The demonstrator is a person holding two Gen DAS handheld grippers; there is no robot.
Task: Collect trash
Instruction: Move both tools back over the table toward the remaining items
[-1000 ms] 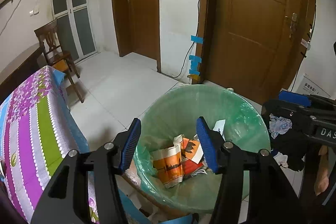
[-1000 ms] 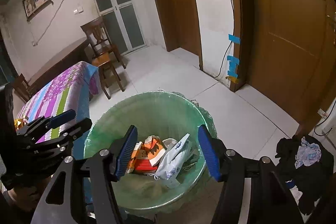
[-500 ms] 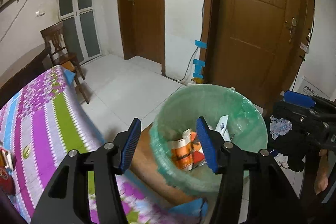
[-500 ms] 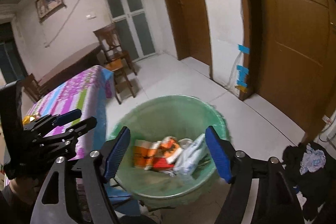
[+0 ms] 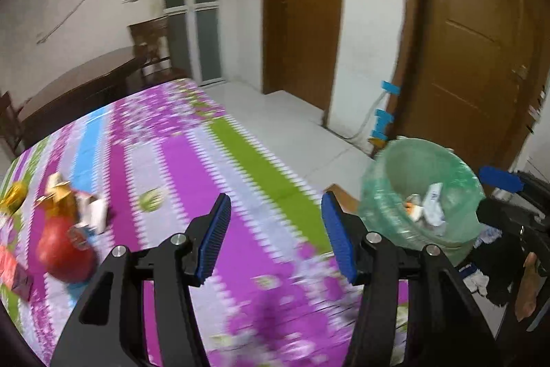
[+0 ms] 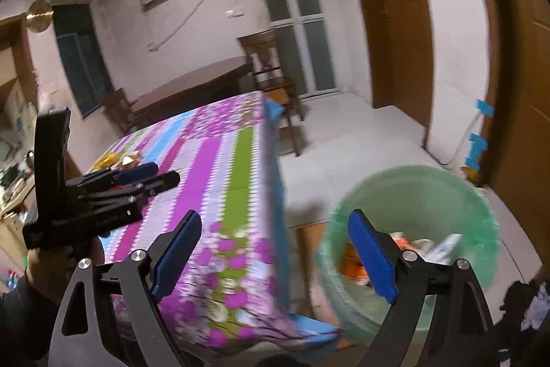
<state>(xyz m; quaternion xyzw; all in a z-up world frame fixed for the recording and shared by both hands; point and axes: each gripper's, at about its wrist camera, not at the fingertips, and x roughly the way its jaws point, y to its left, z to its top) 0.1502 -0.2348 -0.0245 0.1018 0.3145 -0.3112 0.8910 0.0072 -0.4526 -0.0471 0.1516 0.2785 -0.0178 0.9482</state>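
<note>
Both hand-held grippers empty over the striped desk

My left hand-held gripper (image 5: 273,229) jaws apart, nothing between; right hand-held gripper (image 6: 275,258) has just been opening, wide, empty. Green-lined round trash bin (image 5: 398,205) with wrappers sits on floor beside purple-and-green striped desk (image 5: 192,153); red and gold wrappers (image 5: 65,246) lie at desk's left
</note>
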